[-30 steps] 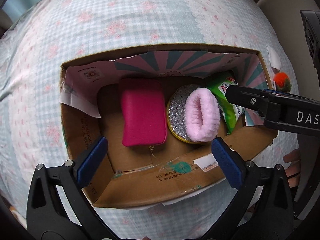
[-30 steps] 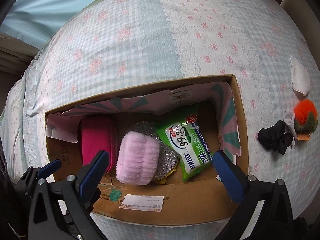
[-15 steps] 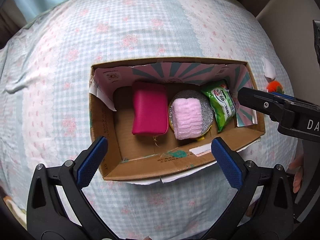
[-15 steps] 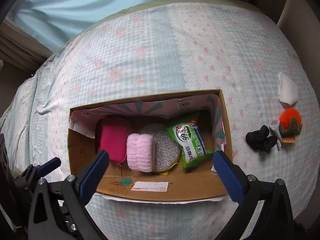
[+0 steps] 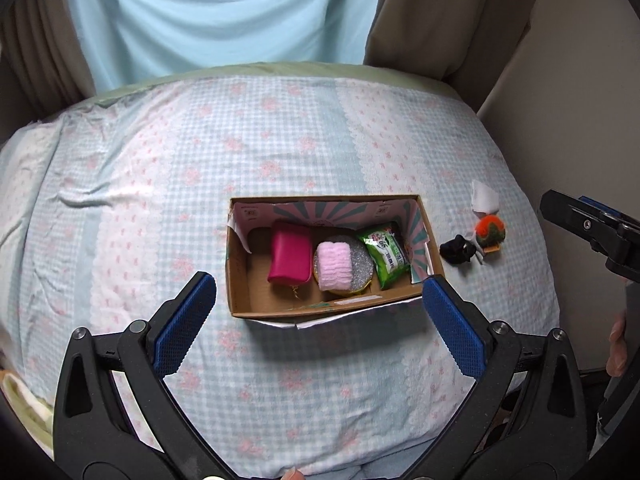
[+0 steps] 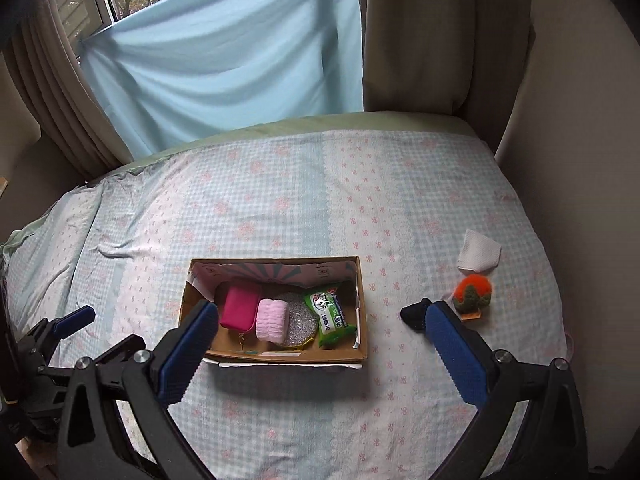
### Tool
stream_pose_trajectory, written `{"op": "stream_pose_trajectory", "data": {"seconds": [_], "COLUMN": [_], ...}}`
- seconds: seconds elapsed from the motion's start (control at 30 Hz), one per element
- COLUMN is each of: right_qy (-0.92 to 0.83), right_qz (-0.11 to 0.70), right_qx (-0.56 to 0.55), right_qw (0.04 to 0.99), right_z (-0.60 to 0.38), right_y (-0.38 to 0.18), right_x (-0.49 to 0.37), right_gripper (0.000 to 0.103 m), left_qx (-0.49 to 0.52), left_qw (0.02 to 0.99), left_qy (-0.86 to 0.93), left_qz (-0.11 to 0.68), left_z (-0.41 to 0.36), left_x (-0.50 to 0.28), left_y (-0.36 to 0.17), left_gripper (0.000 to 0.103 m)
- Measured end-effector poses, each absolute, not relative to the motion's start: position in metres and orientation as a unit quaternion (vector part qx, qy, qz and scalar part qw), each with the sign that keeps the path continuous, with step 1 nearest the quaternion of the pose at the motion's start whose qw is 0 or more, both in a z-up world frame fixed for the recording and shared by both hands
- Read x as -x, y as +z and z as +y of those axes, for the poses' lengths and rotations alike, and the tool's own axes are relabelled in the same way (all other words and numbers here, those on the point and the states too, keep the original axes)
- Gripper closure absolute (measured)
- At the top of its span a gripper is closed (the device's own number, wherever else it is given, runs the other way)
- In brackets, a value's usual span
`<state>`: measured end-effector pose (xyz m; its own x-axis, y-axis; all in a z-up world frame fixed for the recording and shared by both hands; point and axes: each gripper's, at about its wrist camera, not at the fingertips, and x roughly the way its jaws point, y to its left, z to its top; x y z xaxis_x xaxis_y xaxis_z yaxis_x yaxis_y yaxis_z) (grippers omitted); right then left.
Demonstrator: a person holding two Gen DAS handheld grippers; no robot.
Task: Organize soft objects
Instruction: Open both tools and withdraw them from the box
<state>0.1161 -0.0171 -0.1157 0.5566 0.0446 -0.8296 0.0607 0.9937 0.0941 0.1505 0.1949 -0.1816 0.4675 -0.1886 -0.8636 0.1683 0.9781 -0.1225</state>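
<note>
A cardboard box sits on the bed. In it lie a magenta pouch, a pale pink fluffy band on a silver glitter pad, and a green wipes pack. Right of the box lie a black cloth item, an orange and green plush and a white folded cloth. My left gripper and right gripper are both open and empty, held high above the box's near side.
The bed has a blue checked sheet with pink flowers. A light blue curtain and brown drapes hang behind it. A beige wall stands at the right.
Both grippers have pulled up and back from the box, so the box looks much smaller and the whole bed shows. The things in the box have not moved.
</note>
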Motion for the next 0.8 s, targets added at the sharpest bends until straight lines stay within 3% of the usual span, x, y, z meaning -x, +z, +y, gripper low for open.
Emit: {"op": "stream_pose_trajectory", "data": {"seconds": [0.37, 0.8], "right_qy": [-0.073, -0.063], "right_qz": [0.411, 0.39], "right_qx": [-0.048, -0.068], "right_qw": [0.907, 0.916], "right_z": [-0.069, -0.18], "right_y": [-0.064, -0.068], "right_x": [-0.047, -0.041], "right_gripper": [0.0, 0.0], "left_qx": [0.007, 0.025], "left_qw": [0.908, 0.916], "left_qy": [-0.123, -0.107], "left_qz": [0.4, 0.386], "left_z": [0.171, 0.067], "left_x": [-0.094, -0.082], "left_y": [-0.081, -0.076], "left_gripper": [0.0, 0.0]}}
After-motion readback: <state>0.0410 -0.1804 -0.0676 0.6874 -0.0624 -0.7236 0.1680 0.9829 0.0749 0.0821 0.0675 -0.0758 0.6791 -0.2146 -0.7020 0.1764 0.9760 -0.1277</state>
